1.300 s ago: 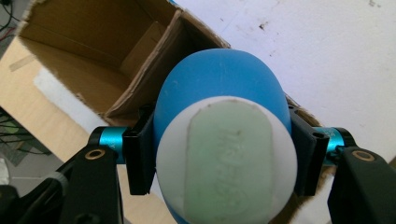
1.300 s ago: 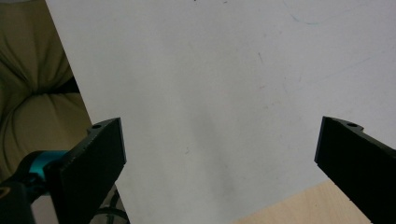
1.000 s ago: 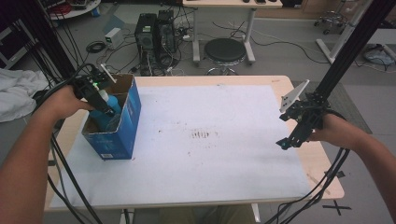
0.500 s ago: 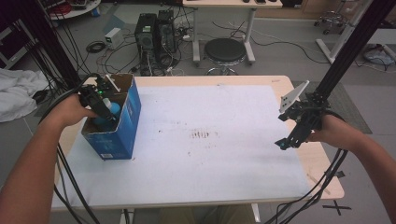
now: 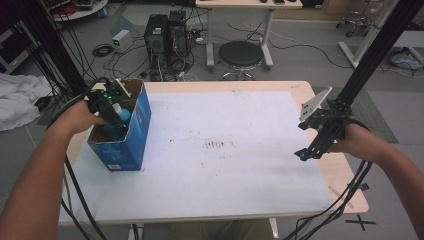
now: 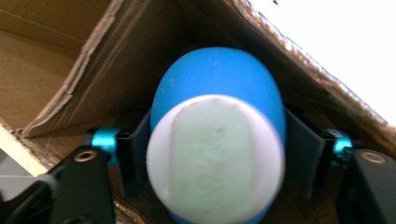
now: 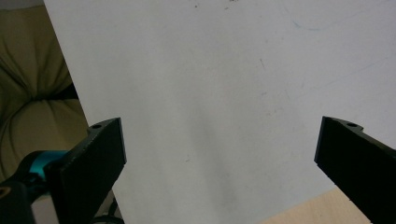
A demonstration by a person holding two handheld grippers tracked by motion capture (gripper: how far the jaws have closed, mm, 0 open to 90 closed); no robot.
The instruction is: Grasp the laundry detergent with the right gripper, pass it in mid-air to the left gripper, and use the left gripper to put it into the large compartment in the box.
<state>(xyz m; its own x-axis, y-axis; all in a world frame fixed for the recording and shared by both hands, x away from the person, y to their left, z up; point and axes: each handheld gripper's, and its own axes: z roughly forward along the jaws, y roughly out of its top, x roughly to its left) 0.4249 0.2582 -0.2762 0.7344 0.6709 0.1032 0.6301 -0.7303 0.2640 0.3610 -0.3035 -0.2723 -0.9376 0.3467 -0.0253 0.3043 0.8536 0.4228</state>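
A blue cardboard box [image 5: 131, 134] stands open at the table's left side. My left gripper [image 5: 117, 119] reaches down into it, shut on a blue bottle with a white cap [image 6: 215, 154]. In the left gripper view the bottle sits squeezed between both jaws, with the box's brown inner walls [image 6: 56, 70] behind it. The bottle's blue top [image 5: 123, 115] peeks above the box rim in the high view. My right gripper [image 5: 306, 154] hovers over the table's right side, open, with nothing between its jaws. Its own view looks down on the white sheet [image 7: 224, 93].
A white sheet [image 5: 225, 150] covers most of the wooden table [image 5: 345, 185]. Cables trail from both grippers over the front edge. Behind the table are a round stool [image 5: 241, 54], computer towers [image 5: 162, 35] and black frame posts [image 5: 372, 55].
The left hand has shifted slightly back and left, lifting the bottle a little inside the box. The right gripper has stayed nearly in place.
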